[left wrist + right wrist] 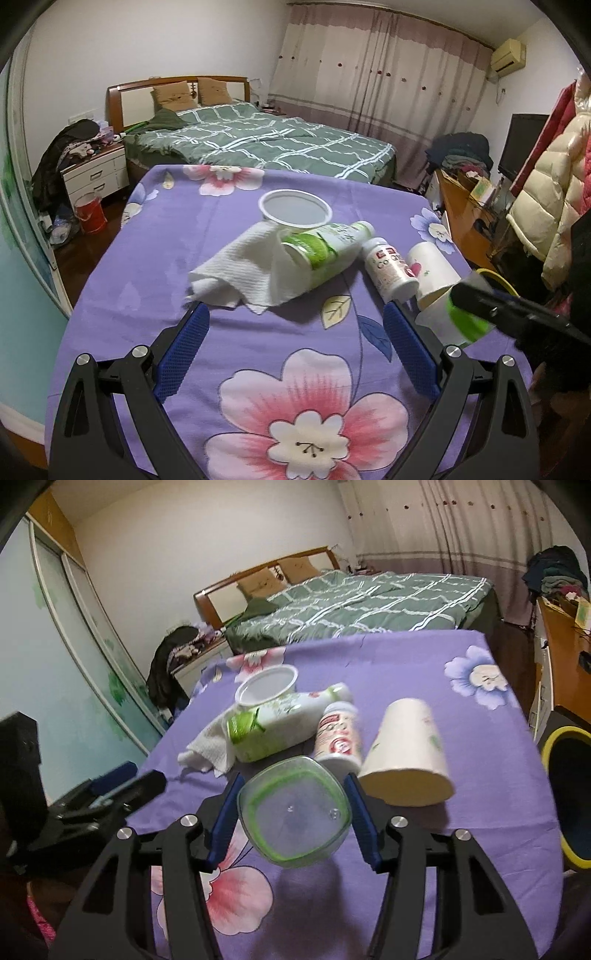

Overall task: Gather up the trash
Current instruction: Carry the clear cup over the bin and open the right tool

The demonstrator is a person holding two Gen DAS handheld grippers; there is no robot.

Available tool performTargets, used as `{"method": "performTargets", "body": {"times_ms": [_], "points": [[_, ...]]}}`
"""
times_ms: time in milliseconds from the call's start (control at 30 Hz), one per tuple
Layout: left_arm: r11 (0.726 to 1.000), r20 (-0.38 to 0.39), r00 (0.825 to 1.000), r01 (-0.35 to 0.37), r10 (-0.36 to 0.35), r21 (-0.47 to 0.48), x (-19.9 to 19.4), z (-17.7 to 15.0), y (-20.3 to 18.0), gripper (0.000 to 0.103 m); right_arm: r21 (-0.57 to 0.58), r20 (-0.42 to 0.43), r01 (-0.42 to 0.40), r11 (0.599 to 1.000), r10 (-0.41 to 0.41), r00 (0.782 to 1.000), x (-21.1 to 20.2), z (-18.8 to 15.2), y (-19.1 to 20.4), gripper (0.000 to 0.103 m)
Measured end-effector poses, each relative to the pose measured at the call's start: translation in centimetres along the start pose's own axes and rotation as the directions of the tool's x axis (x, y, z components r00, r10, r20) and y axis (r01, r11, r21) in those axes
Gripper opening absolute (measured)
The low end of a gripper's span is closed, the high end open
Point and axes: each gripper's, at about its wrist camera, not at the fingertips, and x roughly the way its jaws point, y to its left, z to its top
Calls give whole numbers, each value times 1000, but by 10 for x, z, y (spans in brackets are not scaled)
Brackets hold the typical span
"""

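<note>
the right gripper (293,814) has its jaws closed onto a clear plastic tub with a green rim (293,812), held off the purple flowered tabletop (424,664) with its base toward the camera. from here it looks firmly pinched from both sides. a bin with a yellow rim (569,797) stands just off the tabletop's right edge, on that gripper's side, so i'd guess the tub goes right and slightly down, with open room that way.

the left gripper (293,345) hangs low over the near part of the tabletop, jaws spread wide and holding nothing. straight ahead of them, just beyond the tips, lies a crumpled white paper towel (236,273), the nearest piece of trash to that side and the natural next pick.

touching the towel on its far right is a green-and-white bottle (325,247) lying down, its long axis running from near-left to far-right. just right of it a small white bottle with red print (389,271) lies with its base toward us, and beside that a paper cup (406,753) on its side, mouth facing us, near the right edge.

farthest back, an upright white cup (295,212) stands against the green bottle. bare cloth surrounds the cluster on the left and behind.
</note>
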Motion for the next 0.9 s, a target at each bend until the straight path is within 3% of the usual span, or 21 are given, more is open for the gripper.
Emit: {"method": "performTargets", "body": {"times_ms": [267, 500, 700, 900], "points": [[998, -22, 999, 38, -37, 58, 12, 2, -30, 93, 83, 81, 34, 996, -41, 996, -38, 8, -42, 53], [992, -52, 997, 69, -64, 102, 31, 4, -60, 93, 180, 147, 112, 977, -140, 979, -71, 17, -99, 53], [986, -73, 994, 95, -86, 135, 47, 9, -85, 93, 308, 177, 262, 915, -325, 929, -99, 21, -173, 53], [979, -90, 991, 115, -101, 167, 61, 14, -109, 93, 406, 82, 402, 820, -471, 878, -90, 12, -249, 53]]}}
